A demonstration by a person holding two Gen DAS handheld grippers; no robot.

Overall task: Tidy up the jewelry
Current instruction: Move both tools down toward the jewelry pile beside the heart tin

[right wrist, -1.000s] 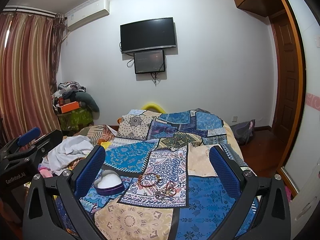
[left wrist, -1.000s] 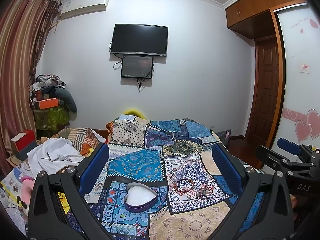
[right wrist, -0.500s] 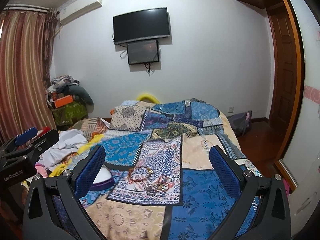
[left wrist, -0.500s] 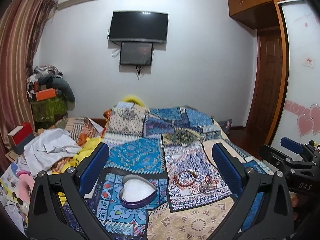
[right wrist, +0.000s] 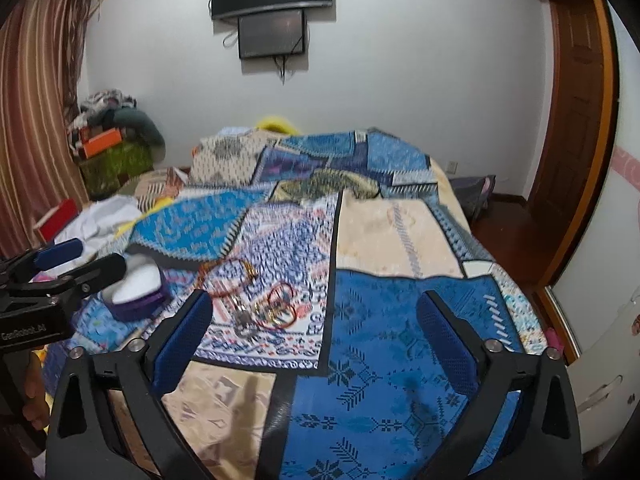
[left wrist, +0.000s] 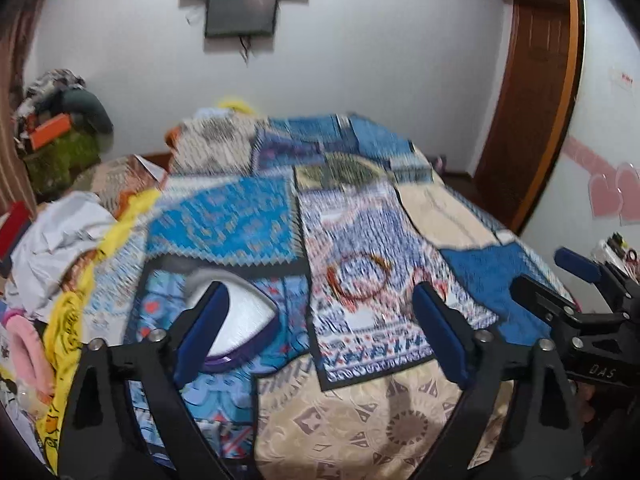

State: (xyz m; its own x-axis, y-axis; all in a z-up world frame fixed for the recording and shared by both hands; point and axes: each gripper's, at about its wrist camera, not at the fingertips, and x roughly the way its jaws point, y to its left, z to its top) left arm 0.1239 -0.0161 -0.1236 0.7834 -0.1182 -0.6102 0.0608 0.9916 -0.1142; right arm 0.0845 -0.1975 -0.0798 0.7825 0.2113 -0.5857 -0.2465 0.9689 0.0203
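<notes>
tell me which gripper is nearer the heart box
Left. The left gripper has the heart box just behind one finger; the right gripper sits off to the box's right, over the bracelets.

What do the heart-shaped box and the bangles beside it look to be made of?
Heart-shaped box: glossy purple wall, likely tin or plastic, with a matte white padded-looking inside; blur leaves it open. Large bangle: thin reddish-brown ring with a gold-coloured section, probably beads or cord with metal. Small bangles: red and gold rings, shiny, perhaps metal or glass. Quilt: woven patchwork fabric.
</notes>
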